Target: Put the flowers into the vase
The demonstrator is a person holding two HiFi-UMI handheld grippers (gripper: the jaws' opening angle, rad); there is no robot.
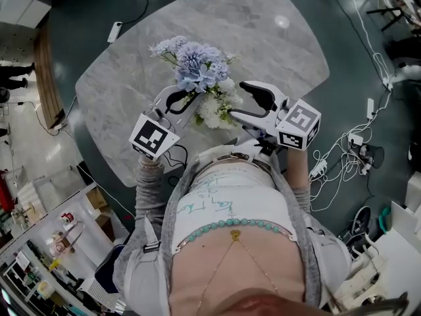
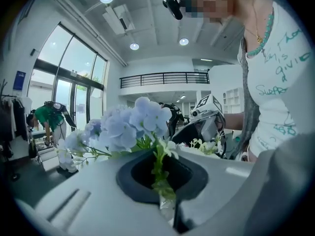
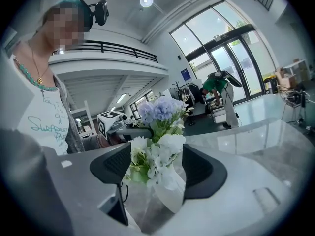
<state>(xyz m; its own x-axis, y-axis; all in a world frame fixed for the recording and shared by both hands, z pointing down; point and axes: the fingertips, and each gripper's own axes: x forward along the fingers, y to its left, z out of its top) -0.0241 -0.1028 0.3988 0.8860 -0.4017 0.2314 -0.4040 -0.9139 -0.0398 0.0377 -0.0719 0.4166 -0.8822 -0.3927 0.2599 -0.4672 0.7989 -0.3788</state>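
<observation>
Left gripper (image 1: 192, 99): its fingers (image 2: 134, 175) are clamped together on the green stem (image 2: 158, 173) of the blue flowers (image 1: 197, 64).
Blue flowers: held over the grey marbled worktop (image 1: 131, 91), heads just beside and above the white flowers (image 1: 214, 107).
Right gripper (image 3: 157, 166): its fingers (image 3: 110, 163) stand apart with the white vase (image 3: 170, 191) between them; a gap seems to show at each pad, though the blooms cover part of it.
Vase: already holds the white flowers, which fill its mouth.
Hidden, head view: the vase cannot be seen at all, as the two bunches lie over it from above.
Hidden, right gripper view: the vase's base is cut off by the gripper's own grey body, so its footing on the worktop cannot be told.
Hidden, left gripper view: the stem's lower end disappears between the fingers.
Markers: a cube with black-and-white squares sits on each gripper, left (image 1: 154, 137) and right (image 1: 299, 124).
Writing: teal handwritten print on the person's white shirt (image 1: 223, 203), too warped to read with any certainty.
</observation>
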